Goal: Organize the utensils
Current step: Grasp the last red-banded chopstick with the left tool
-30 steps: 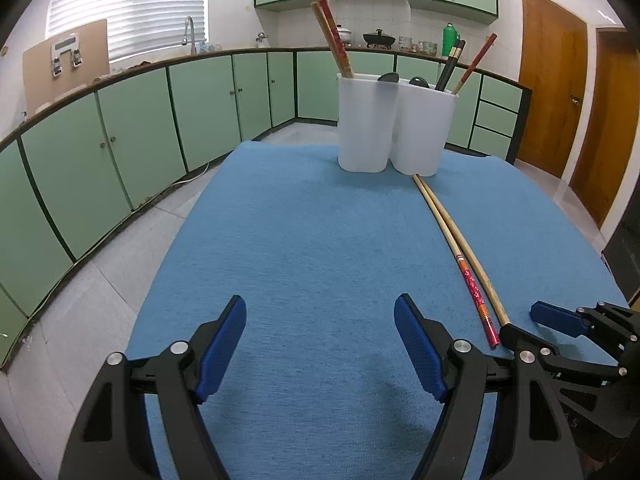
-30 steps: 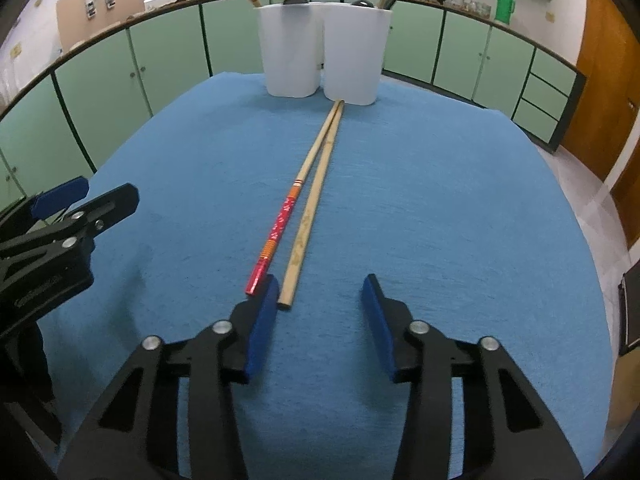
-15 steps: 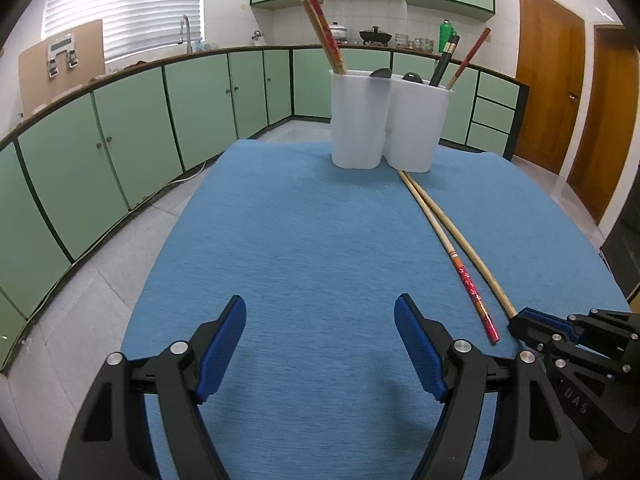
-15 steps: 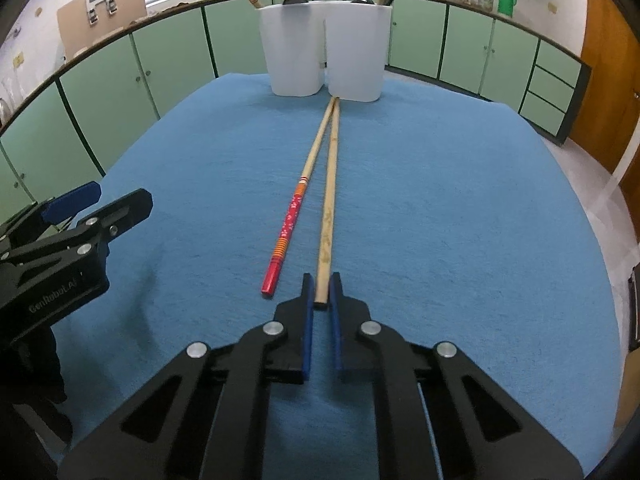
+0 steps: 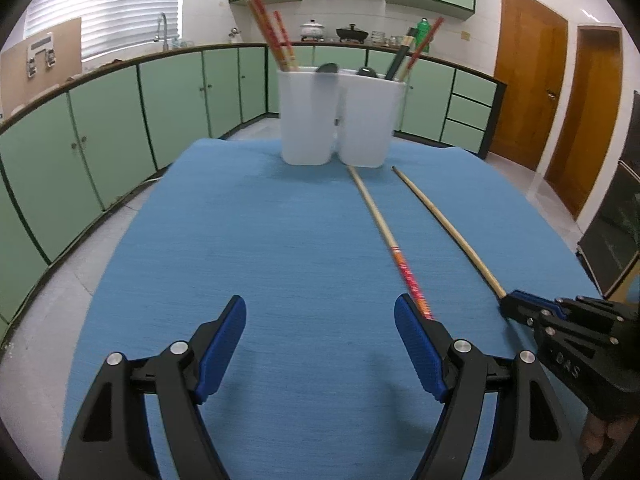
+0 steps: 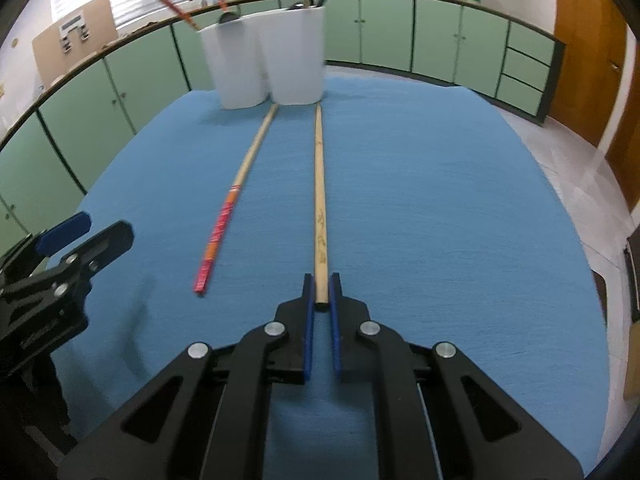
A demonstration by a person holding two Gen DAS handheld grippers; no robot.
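Lying on the blue cloth (image 6: 440, 200), the plain chopstick (image 6: 319, 200) is pinched by the right gripper (image 6: 321, 296); the left gripper (image 5: 320, 344) is held wide apart; the red chopstick (image 6: 228, 208) is left beside it.

green cabinets (image 5: 168, 108) ring the room, wooden doors (image 5: 528, 76), pots on the counter (image 5: 312, 30).
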